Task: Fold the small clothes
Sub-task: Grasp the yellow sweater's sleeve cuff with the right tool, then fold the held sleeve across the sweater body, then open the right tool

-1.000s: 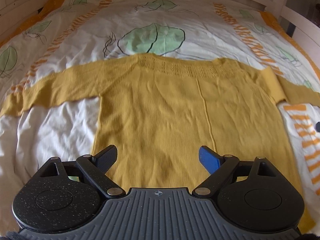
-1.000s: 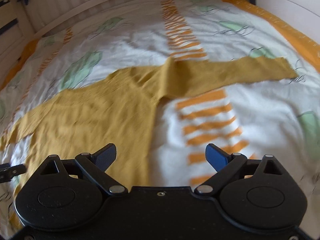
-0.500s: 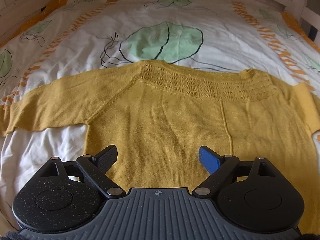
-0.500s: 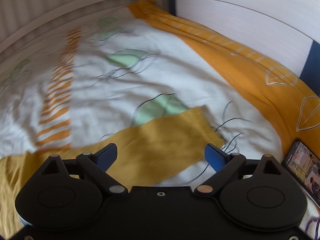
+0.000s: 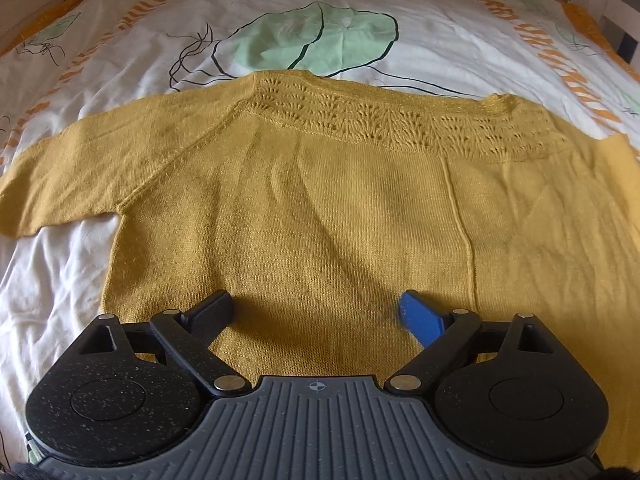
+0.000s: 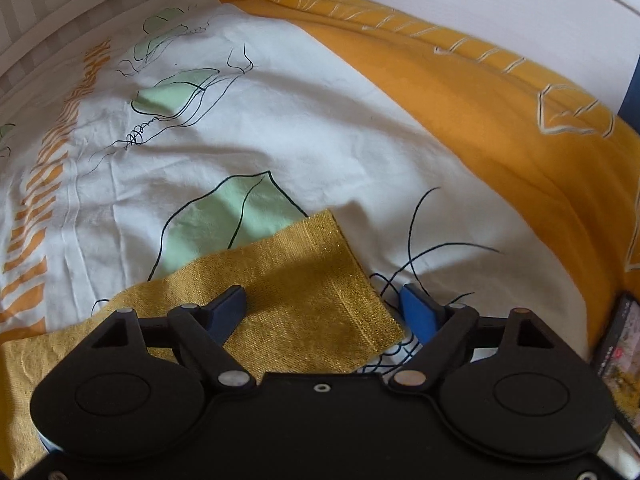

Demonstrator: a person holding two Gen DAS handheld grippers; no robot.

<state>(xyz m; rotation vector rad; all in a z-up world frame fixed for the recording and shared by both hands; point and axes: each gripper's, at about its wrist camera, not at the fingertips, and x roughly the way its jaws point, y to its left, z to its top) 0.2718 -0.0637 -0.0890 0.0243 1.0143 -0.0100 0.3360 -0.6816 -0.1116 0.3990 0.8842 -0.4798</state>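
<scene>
A small mustard-yellow knitted sweater (image 5: 320, 200) lies flat on the bed, neckline away from me, one sleeve stretched out to the left (image 5: 60, 176). My left gripper (image 5: 316, 312) is open and hovers low over the sweater's lower body, empty. In the right wrist view the other sleeve's cuff (image 6: 320, 292) lies flat on the cover. My right gripper (image 6: 324, 308) is open, its two fingers either side of the cuff end, just above it.
The bed cover (image 5: 320, 36) is white with green leaf prints and orange stripes, with an orange border (image 6: 480, 112) along the right side by a white bed frame (image 6: 500, 4). A phone (image 6: 616, 344) lies at the right edge.
My left gripper has moved forward and lower over the sweater body. My right gripper has swung right along the sleeve and dropped over the cuff end. Both stay open.
</scene>
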